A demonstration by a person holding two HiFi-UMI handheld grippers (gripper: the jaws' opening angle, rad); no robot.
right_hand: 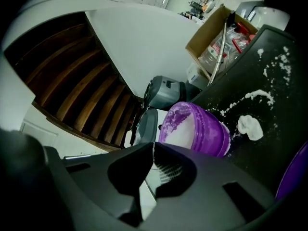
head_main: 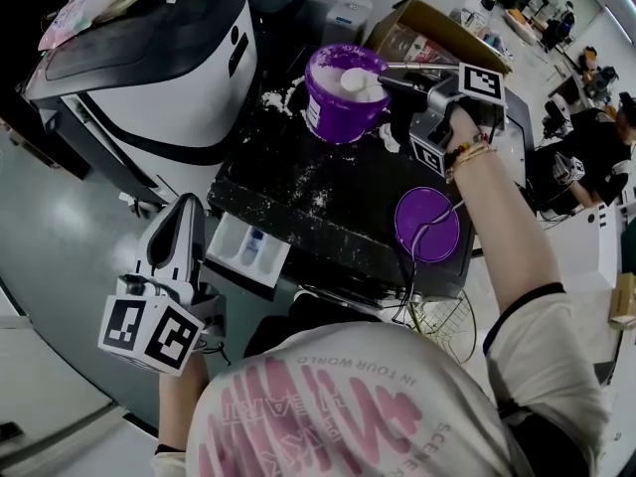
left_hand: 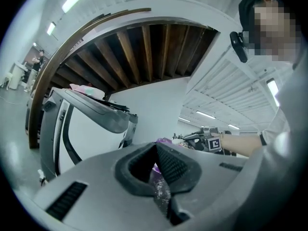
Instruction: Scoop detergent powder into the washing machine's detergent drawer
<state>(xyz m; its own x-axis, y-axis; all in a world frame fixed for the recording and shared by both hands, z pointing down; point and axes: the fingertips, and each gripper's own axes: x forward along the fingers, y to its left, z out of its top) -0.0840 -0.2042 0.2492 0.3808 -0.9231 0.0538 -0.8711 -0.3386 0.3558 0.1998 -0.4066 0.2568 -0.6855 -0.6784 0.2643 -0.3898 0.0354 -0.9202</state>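
Seen from above, a person stands at a black-topped washing machine (head_main: 328, 192) dusted with spilled white powder. At the top's 12 o'clock sits an open purple tub (head_main: 338, 112) of detergent powder. The right gripper (head_main: 390, 79) reaches in from 2 o'clock, its tongs pressed together on the thin handle of a scoop (head_main: 358, 83), which hangs over the tub's mouth heaped with white powder. At 4 o'clock the tub's purple lid (head_main: 427, 224) lies flat on the top. At 8 o'clock the white detergent drawer (head_main: 234, 241) stands pulled out from the machine's front. Just beside it, toward 9 o'clock, the left gripper (head_main: 187, 207) hovers with its tongs pressed together on nothing, powder specks between them. A cardboard box (head_main: 437, 23) sits beyond the machine at 1 o'clock.
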